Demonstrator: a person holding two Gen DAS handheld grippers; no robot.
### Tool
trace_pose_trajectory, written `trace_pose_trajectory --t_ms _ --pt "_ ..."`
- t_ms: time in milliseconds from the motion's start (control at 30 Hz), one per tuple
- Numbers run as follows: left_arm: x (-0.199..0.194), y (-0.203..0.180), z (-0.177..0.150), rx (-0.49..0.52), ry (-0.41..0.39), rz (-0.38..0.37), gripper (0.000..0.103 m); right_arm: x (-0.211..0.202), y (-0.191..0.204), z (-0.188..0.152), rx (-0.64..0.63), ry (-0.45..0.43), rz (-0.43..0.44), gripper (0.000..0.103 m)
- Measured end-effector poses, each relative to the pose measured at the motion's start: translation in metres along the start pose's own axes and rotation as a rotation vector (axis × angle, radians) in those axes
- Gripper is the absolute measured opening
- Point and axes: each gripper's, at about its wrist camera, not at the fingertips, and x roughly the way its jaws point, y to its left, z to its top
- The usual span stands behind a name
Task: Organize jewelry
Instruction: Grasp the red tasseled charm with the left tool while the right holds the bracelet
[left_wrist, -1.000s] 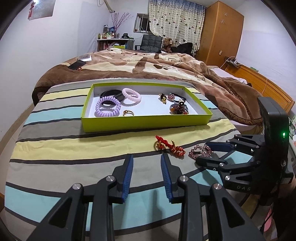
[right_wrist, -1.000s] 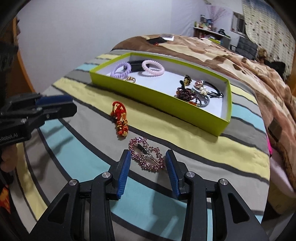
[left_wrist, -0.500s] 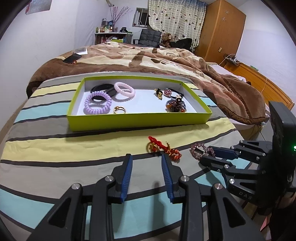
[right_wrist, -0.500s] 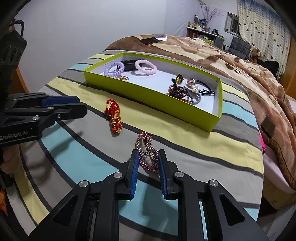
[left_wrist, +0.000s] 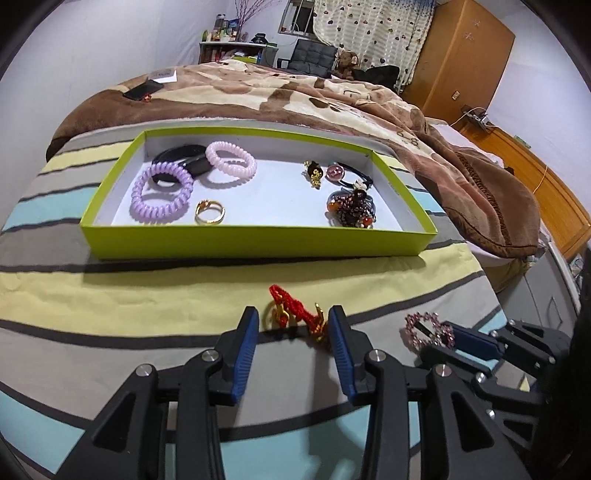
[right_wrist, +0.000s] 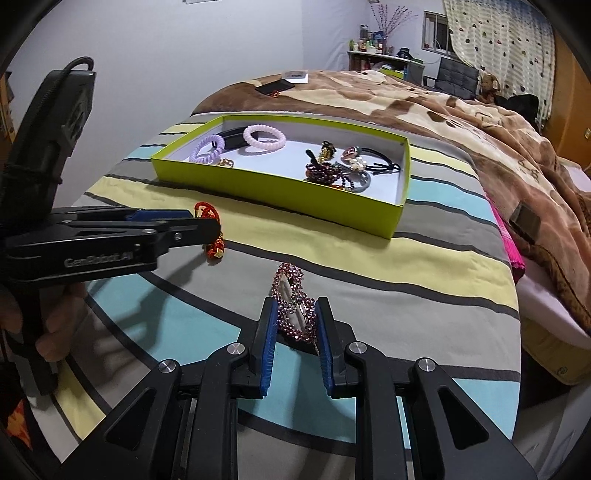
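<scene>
A lime-green tray (left_wrist: 258, 243) (right_wrist: 280, 192) on the striped bedspread holds a purple coil tie (left_wrist: 161, 194), a pink coil tie (left_wrist: 231, 161), a gold ring (left_wrist: 209, 212) and beaded pieces (left_wrist: 351, 208). A red-and-gold knot charm (left_wrist: 295, 312) (right_wrist: 211, 229) lies on the bedspread in front of the tray. My left gripper (left_wrist: 292, 325) is open with its jaws on either side of the charm. My right gripper (right_wrist: 293, 317) is shut on a pink rhinestone clip (right_wrist: 293, 302) (left_wrist: 428, 330), held tilted just above the bedspread.
A brown blanket (left_wrist: 295, 96) covers the bed behind the tray, with a phone (left_wrist: 143, 89) on it. A wooden wardrobe (left_wrist: 458, 62) and a desk chair (left_wrist: 314, 55) stand at the back. The bed's right edge (right_wrist: 513, 251) drops off beside the tray.
My right gripper closed on the rhinestone clip and tilted it up. My left gripper moved forward and opened wider around the red charm.
</scene>
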Motion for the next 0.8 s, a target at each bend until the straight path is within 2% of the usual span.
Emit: trace_pose_trajectory --t_ms 200,267,333,400,500,567,800 --pt "0.007 -0.019 0.000 0.064 -0.006 0.058 0.040 -0.003 -0.004 -0.001 0.016 -0.011 -0.007 0.021" --pt "0.008 -0.025 0.000 0.087 -0.005 0.072 0.034 -0.004 -0.006 -0.002 0.027 -0.014 -0.010 0.021" --pt "0.008 -0.028 0.000 0.102 -0.001 0.061 0.020 -0.005 -0.007 -0.002 0.036 -0.016 -0.012 0.021" --pt "0.008 -0.031 0.000 0.119 0.000 0.051 0.013 -0.006 -0.009 -0.003 0.048 -0.020 -0.014 0.021" --pt "0.006 -0.037 -0.002 0.158 -0.004 0.060 0.012 -0.009 -0.011 -0.005 0.062 -0.025 -0.014 0.021" --pt "0.003 -0.037 -0.003 0.162 -0.005 0.043 0.008 -0.010 -0.012 -0.005 0.072 -0.030 -0.014 0.021" --pt "-0.013 -0.028 -0.008 0.153 -0.032 -0.002 0.007 -0.016 -0.010 -0.005 0.093 -0.052 -0.005 0.021"
